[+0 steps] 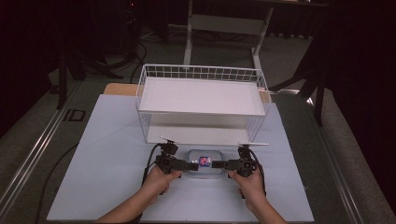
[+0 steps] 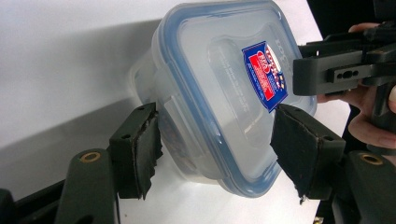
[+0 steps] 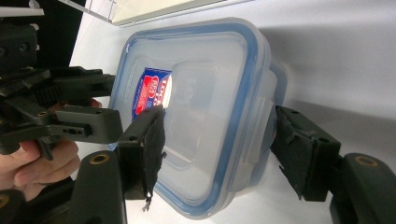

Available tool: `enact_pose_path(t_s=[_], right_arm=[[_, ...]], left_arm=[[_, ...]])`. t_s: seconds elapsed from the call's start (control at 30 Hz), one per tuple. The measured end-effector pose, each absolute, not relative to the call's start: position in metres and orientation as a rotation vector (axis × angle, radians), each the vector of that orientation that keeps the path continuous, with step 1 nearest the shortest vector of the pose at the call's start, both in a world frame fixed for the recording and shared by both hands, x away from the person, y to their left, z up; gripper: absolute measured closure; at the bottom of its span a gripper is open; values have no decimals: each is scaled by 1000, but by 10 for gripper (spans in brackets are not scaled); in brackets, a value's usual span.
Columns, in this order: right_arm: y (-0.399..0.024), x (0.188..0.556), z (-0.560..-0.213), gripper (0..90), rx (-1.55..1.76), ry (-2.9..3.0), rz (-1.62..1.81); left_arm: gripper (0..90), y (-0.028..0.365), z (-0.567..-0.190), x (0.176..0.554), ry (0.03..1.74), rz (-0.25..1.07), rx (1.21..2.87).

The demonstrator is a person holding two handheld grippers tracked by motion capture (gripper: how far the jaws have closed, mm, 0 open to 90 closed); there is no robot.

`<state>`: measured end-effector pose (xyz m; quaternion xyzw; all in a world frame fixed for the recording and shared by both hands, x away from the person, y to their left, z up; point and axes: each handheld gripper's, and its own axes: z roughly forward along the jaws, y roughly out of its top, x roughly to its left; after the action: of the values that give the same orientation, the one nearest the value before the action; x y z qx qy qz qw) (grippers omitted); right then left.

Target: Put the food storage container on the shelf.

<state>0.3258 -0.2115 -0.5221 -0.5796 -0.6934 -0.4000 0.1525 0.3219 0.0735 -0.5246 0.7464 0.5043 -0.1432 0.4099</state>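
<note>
Desk (image 1: 116, 186): carried everything, pale and bare around both claws.
Basket (image 1: 201, 95): white wire, stood just beyond the claws, nothing between.
Container (image 1: 205, 163): clear box, blue-rimmed lid shut, lay on the desk between the two claws.
Left claw (image 2: 215, 140): jaws apart, straddling one end of the container, not clamped.
Right claw (image 3: 219, 149): jaws apart around the opposite end (pads near, perhaps touching).
Progress: probably early; both grips remained to close, any lift undone.

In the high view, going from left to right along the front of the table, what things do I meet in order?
Left hand → left gripper → plastic box with blue-rimmed lid → right gripper → right hand.
</note>
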Motion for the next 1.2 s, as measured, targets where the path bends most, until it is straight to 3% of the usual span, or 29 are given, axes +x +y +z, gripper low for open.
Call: enact_pose_path(t_s=[0.17,0.23,0.7,1.2], right_arm=[[-211,322,-522,366,-1665,-2001,-1175],[-210,320,-519,375,-1658,-2032,-1175],[-208,302,-511,404,-1650,-2106,-1277],[-197,327,-476,399,-1639,-2184,-1440]], left_arm=[[367,76,-525,321,1263,-370,1865],[444,82,-525,322,1288,-409,1816],[485,71,-505,301,1239,-175,1929],[490,82,-479,325,1181,-70,1850]])
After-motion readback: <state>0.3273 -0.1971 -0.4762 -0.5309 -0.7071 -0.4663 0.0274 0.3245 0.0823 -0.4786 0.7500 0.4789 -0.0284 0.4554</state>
